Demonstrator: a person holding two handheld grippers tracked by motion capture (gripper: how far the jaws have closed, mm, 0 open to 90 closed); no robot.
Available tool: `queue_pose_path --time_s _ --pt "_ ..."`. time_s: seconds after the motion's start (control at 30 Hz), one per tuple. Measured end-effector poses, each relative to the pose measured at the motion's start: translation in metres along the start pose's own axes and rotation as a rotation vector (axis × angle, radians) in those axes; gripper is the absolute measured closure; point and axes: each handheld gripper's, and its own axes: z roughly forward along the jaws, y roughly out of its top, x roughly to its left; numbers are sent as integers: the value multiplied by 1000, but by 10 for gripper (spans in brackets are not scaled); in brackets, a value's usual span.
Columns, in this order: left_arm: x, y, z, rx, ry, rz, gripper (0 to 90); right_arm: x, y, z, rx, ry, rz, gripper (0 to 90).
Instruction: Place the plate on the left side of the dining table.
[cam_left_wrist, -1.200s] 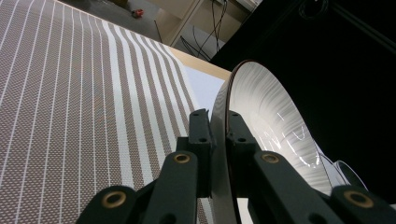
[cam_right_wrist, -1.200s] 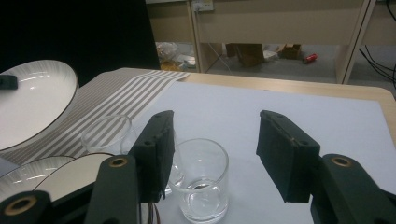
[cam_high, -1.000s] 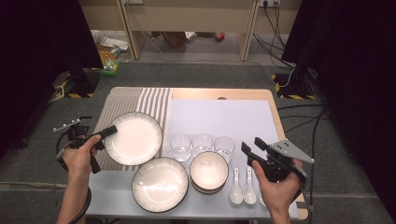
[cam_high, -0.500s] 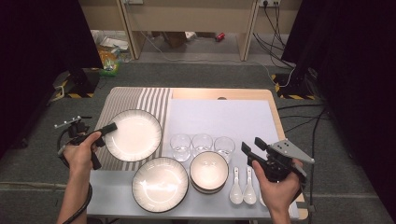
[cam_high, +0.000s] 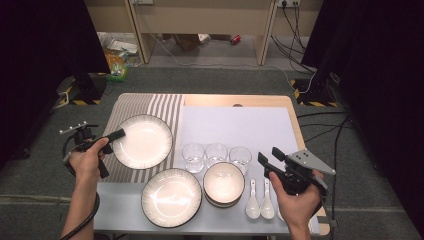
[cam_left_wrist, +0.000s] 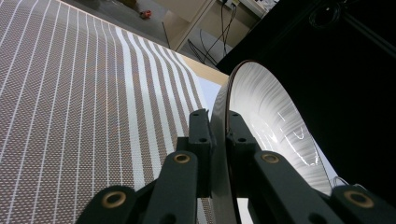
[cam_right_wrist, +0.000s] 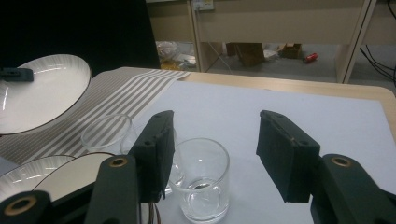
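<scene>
The left tongs (cam_high: 116, 135) clamp the rim of a white ribbed plate (cam_high: 144, 141), holding it tilted above the striped placemat (cam_high: 165, 107) at the table's left. The right tongs (cam_high: 265, 163) hover with jaws spread wide and nothing between them, just beside three drinking glasses (cam_high: 216, 154) and near two white spoons (cam_high: 260, 201).
</scene>
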Motion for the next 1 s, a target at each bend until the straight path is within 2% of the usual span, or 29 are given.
queue_pose_path --time_s 0.23,0.33,0.53,0.8,1.0 --pt "4 4 5 3 11 -11 834 -1 0 0 -1 0 1 466" --pt "6 6 7 8 13 -14 834 0 0 -1 1 2 15 466" --pt "10 9 12 15 16 -24 835 -1 0 0 2 -1 0 466" --pt "15 15 17 2 36 -39 834 -2 0 -1 2 -4 3 466" --pt "18 21 17 -5 47 -34 834 -2 0 -1 4 -7 2 466"
